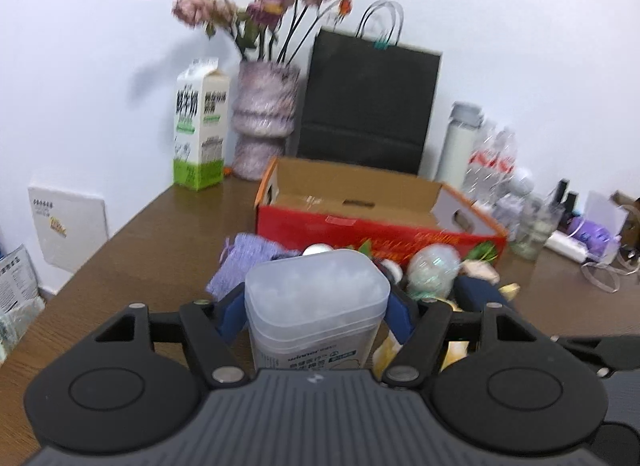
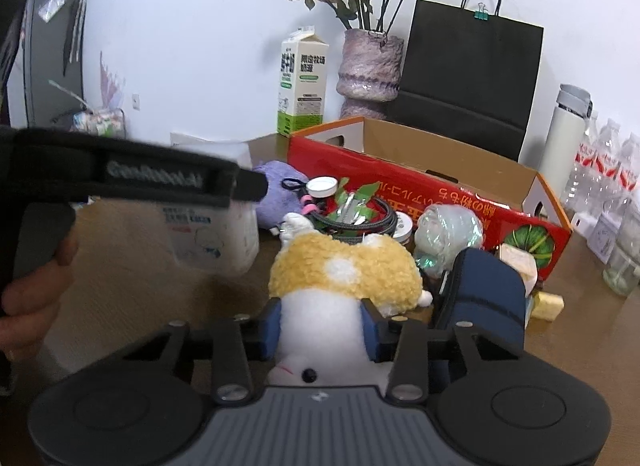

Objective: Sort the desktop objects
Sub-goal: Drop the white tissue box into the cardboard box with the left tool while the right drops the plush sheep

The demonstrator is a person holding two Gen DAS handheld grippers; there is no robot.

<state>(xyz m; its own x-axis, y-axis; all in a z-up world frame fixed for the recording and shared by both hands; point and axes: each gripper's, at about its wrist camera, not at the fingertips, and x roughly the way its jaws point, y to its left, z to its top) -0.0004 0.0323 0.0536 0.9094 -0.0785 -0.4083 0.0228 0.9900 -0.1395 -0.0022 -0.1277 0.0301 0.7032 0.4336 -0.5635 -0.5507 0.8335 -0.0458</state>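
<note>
Translucent plastic, a lidded tub (image 1: 316,306) sits pinched between the left gripper (image 1: 318,312) pads, raised off the wooden desk (image 1: 152,234). Nearby, the right gripper (image 2: 322,324) squeezes a yellow-and-white plush toy (image 2: 344,278) amid the clutter in front of the red cardboard box (image 2: 420,189), open and farther back.

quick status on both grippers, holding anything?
Left gripper: closed on the clear plastic tub.
Right gripper: closed on the plush toy, pads squeezing its white part.
</note>
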